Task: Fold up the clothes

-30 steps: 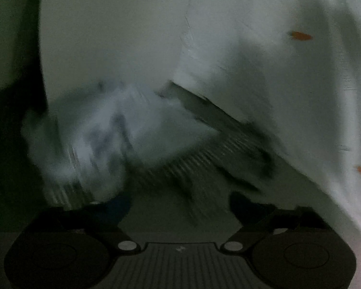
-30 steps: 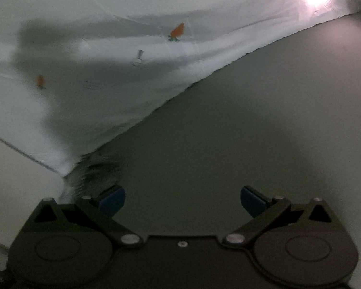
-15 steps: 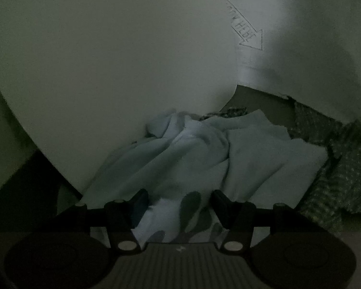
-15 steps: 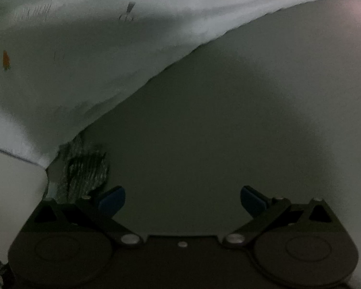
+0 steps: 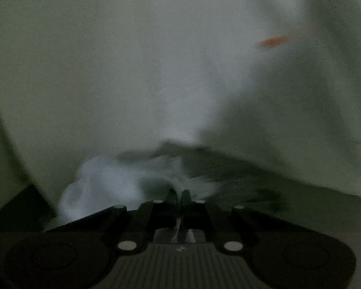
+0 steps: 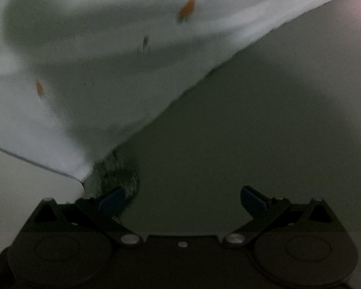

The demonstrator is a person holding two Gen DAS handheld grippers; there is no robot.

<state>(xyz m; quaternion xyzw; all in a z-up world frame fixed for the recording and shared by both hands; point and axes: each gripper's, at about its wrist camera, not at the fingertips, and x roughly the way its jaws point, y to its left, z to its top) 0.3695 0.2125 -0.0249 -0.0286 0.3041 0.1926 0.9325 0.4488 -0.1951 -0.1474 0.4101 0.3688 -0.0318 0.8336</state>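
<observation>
A broad white cloth sheet printed with small orange carrot shapes (image 6: 89, 77) fills the upper left of the right wrist view, its hem running diagonally down to a dark patterned knit garment (image 6: 118, 175); right of that edge lies bare grey tabletop (image 6: 264, 125) — open room. The pale blue fleecy garment (image 5: 108, 187) sits bunched under the sheet's lower edge, pinched by the closed left gripper (image 5: 178, 196). The right gripper (image 6: 183, 200) is spread wide, holding nothing. No writing is legible — both views are blurred.
</observation>
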